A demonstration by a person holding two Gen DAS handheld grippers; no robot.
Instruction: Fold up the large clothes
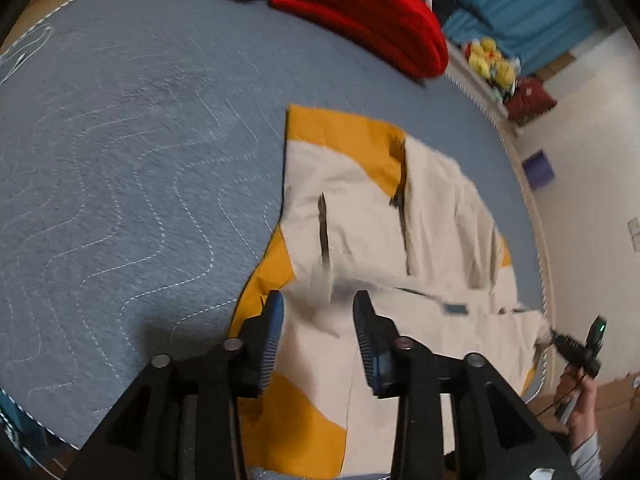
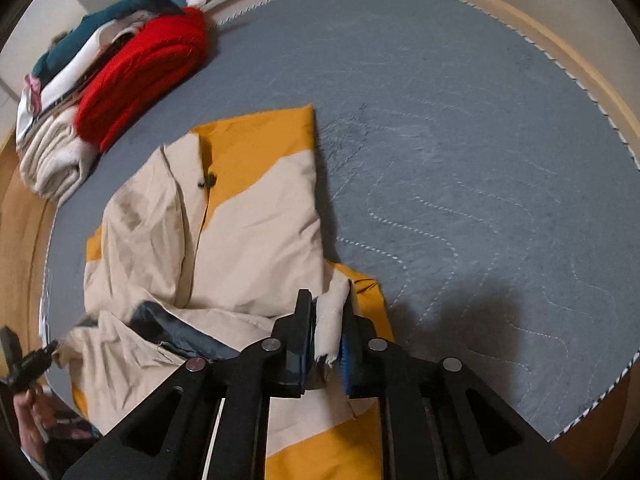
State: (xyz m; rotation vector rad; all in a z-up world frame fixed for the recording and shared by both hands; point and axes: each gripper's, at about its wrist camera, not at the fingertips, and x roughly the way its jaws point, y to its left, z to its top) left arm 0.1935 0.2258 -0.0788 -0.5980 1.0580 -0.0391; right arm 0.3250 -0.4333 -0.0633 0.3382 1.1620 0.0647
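Left gripper (image 1: 318, 312): fingers apart, nothing pinched. The cream-and-mustard jacket (image 1: 384, 216) lies flat under and past the fingertips, with no fabric between the pads.

Right gripper (image 2: 326, 316): fingers nearly together with a cream fold of the jacket (image 2: 240, 232) standing between them. It touches the blue pad on the right finger; whether both pads actually press it I cannot tell, since there's a narrow gap on the other side.

The jacket is spread on a blue-grey quilted mattress (image 1: 120, 140), front up. Its dark zipper line (image 1: 323, 232) runs away from the left fingers, and a grey lining patch (image 2: 188, 332) shows just left of the right fingers.

Around:
- Folded red knit (image 1: 360, 12) sits beyond the jacket's far edge, well ahead of the left fingers and apart from the jacket.
- Folded cream blanket (image 2: 52, 156) lies beside the red knit (image 2: 140, 72), with a teal and white stack (image 2: 92, 36) behind them.
- Nothing lies between either pair of fingers and the jacket.
- Bare mattress (image 2: 460, 160) lies to the right of the right fingers.

Each camera catches the other gripper at the frame edge, held in a hand (image 1: 580, 404).

Room: light wooden bed frame (image 2: 592, 80) around the mattress, white wall (image 1: 592, 168), teal fabric (image 1: 520, 4), and yellow soft toys (image 1: 492, 62) on a ledge past the bed.
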